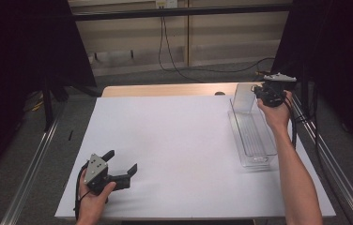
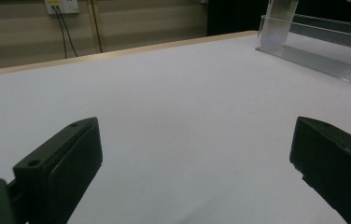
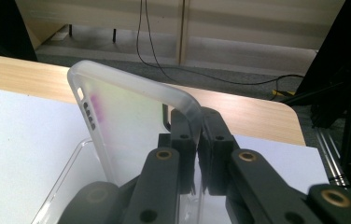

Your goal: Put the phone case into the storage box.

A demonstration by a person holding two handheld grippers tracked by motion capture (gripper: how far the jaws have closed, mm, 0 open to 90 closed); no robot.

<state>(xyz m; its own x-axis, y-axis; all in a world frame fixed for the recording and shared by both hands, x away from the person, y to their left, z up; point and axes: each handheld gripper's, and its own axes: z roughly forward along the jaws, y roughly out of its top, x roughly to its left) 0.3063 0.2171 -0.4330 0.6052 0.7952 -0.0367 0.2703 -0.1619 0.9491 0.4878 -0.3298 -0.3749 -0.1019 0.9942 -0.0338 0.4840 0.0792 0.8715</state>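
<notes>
White sheeting covers the worktop (image 1: pixel 179 150), with bare wood showing along its far edge and dark curtains swallowing both sides of the room. Nearest, at the front left corner, the left tongs (image 1: pixel 120 161) rest low in a hand, jaws spread wide over blank white with nothing between them; their tips are cut off at the bottom of the left gripper view. Farther off on the right lies a clear tray (image 1: pixel 252 140), its walls hard to trace against the sheet. At its far end the right tongs (image 1: pixel 257 92) are pressed together on a frosted phone case (image 3: pixel 136 126), held upright on edge above the tray; the linkage hides the case's lower part, and in the high view it reads only as a pale, see-through slab. Cables trail across the floor beyond.
</notes>
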